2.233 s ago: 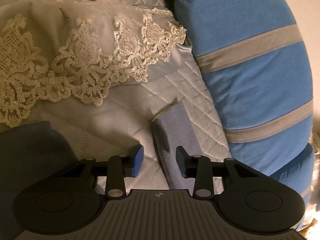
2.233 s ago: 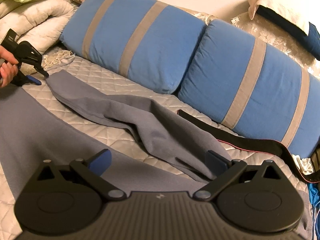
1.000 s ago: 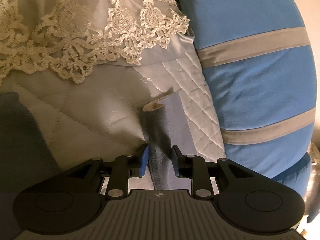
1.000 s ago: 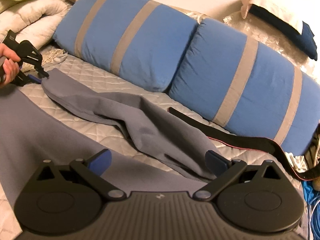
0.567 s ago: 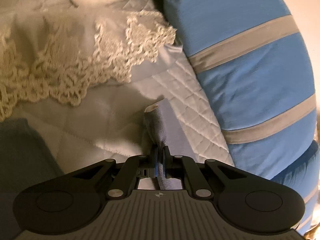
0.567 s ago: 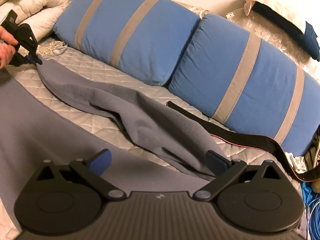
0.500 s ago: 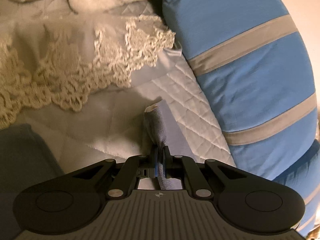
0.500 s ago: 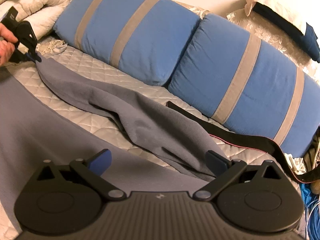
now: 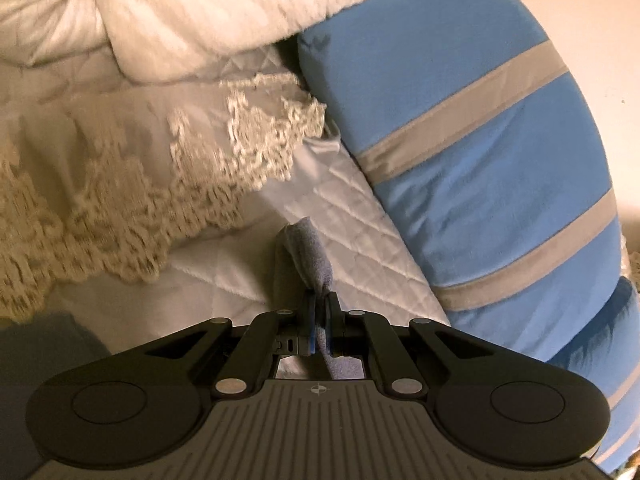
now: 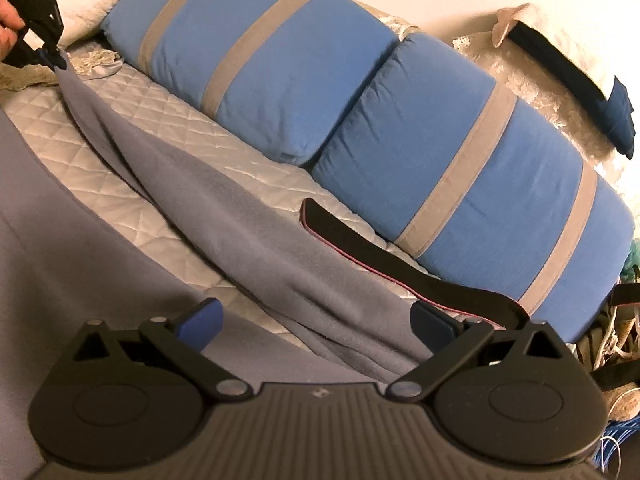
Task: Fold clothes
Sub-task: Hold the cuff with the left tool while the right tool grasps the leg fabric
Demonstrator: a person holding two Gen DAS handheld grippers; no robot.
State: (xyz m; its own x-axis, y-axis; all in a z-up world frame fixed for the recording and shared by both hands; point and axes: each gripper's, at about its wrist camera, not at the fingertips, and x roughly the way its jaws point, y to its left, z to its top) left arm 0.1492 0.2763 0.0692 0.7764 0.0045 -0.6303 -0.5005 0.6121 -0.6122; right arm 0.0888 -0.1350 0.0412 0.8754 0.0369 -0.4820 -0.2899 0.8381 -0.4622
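Grey garment (image 10: 256,240) stretched across quilted bed (image 10: 132,120), near blue cushions (image 10: 460,168). Left tool (image 9: 319,312) pinches its cuff, lifted far left. Right tool (image 10: 316,320) wide open above garment's near end.

under my claws is a bed with a pale quilted cover (image 10: 132,120). two blue pillows with grey stripes, one (image 10: 256,56) beside the other (image 10: 480,168), lie along its far side. a grey garment (image 10: 248,232) is spread over the quilt, one long part stretched toward the far left corner and lifted there. a black strap (image 10: 400,268) with a thin red edge lies between the garment and the pillows. lace cloth (image 9: 120,200) rests on the quilt by the first pillow, with a white duvet (image 9: 180,20) bunched beyond it.
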